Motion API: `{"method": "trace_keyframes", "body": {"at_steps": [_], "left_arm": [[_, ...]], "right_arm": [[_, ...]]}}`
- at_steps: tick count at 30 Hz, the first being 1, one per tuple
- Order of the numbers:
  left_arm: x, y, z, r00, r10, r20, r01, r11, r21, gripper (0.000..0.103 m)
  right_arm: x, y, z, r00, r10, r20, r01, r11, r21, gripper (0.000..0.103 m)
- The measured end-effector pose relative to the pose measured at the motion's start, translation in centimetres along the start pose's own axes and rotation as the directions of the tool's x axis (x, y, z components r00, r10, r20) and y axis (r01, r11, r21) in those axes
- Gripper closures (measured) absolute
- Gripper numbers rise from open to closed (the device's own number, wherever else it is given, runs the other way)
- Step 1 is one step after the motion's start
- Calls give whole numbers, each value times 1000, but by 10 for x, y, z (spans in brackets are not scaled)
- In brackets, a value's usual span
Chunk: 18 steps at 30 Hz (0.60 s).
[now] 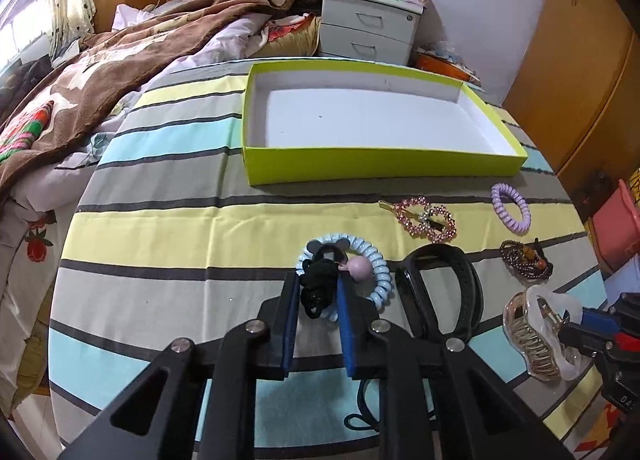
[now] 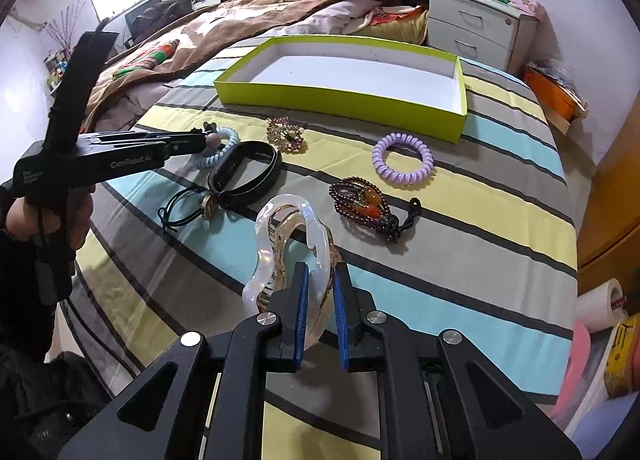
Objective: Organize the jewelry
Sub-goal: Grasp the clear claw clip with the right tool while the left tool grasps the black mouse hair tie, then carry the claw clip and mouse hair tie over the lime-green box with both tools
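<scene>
Currently my left gripper (image 1: 318, 292) clamps the black hair tie (image 1: 318, 284) at lower centre; my right gripper (image 2: 320, 296) grips the clear claw clip (image 2: 288, 244). The green box (image 2: 340, 100), upper centre, holds nothing yet; every other piece lies on the bedsheet (image 1: 180, 220).
</scene>
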<state>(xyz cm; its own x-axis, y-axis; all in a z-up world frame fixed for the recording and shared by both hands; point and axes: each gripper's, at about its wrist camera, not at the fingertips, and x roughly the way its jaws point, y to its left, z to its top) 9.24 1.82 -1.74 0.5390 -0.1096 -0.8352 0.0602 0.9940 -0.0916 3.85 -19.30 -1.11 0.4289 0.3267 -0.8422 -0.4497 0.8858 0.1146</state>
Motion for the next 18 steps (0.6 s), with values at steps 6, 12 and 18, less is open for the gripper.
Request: {"method": "trace_keyframes", "body": {"at_steps": [6,12,18], "left_arm": [[-11,4,0,1000,-2,26,2,1000,-6,84],[-22,6,2,999,-8,45,9,1000,-11,84],[-36,10,10,997,-7,78,9,1000,-20,84]], "right_arm": [[-5,0,0,1000,-2,22,1,1000,22,91],[-14,1,3,999,-5,45,4,1000,30,94],[-22,-1,10,997,-15,76,12,999,48,96]]}}
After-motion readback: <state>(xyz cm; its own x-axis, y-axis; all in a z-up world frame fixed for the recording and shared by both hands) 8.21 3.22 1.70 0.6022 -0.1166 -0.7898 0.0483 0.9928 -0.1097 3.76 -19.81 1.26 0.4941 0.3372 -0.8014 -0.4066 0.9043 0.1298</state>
